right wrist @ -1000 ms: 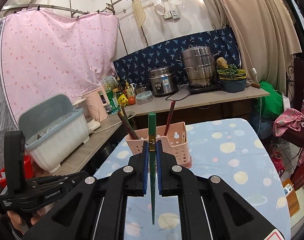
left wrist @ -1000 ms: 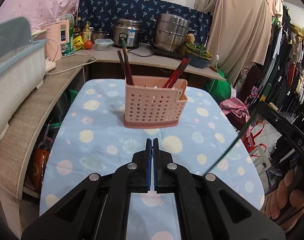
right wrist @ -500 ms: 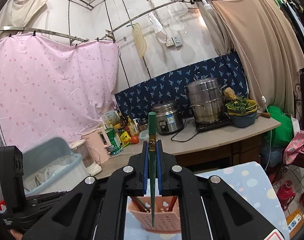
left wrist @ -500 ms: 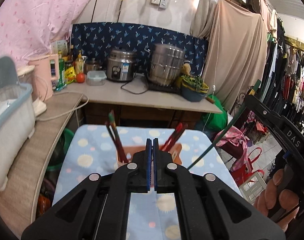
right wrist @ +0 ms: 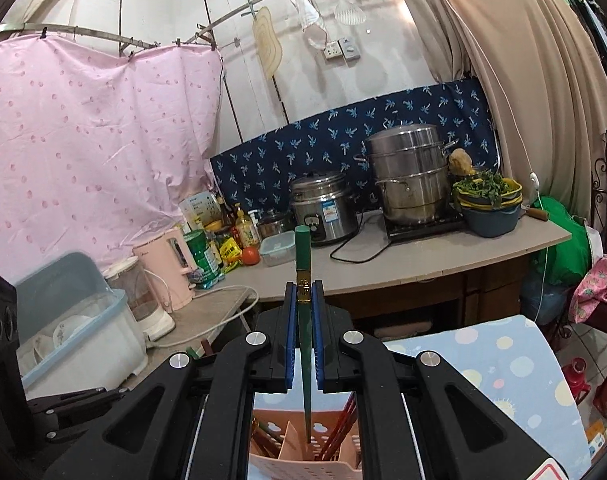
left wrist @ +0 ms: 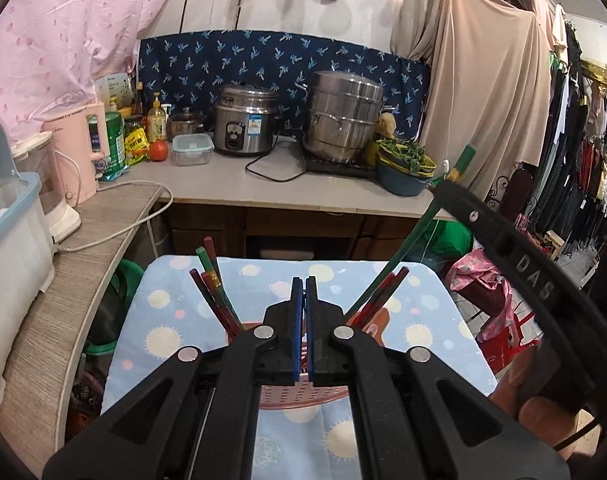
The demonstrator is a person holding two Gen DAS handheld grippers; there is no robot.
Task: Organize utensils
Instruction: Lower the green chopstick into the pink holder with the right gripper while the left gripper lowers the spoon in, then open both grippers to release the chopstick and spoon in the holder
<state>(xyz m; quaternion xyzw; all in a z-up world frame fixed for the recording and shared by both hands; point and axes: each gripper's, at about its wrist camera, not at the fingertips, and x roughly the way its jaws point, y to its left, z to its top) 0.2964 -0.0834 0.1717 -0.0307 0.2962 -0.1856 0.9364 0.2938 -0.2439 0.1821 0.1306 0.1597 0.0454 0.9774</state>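
Green and thin, a chopstick (right wrist: 303, 320) stands upright at lower centre of the right wrist view, clamped between the blue pads (right wrist: 290, 344) of the right gripper (right wrist: 303, 344). The grip sits near its thick top end, just below a gold band. Its pointed tip hangs low in the frame over the pink holder (right wrist: 303, 448), above a compartment right of the divider; whether it has entered is unclear. It looks light, stiff and smooth, so it could pivot or slip in the pads; a hold nearer the middle would probably steady it.

At lower centre of the left wrist view, the left gripper (left wrist: 303, 328) has its pads together on nothing. Just beyond it, red chopsticks (left wrist: 219, 300) lean out of both ends of the holder, which stands on a blue spotted tablecloth (left wrist: 423, 308). At upper centre, far off, a counter (left wrist: 263, 188) carries steel pots.
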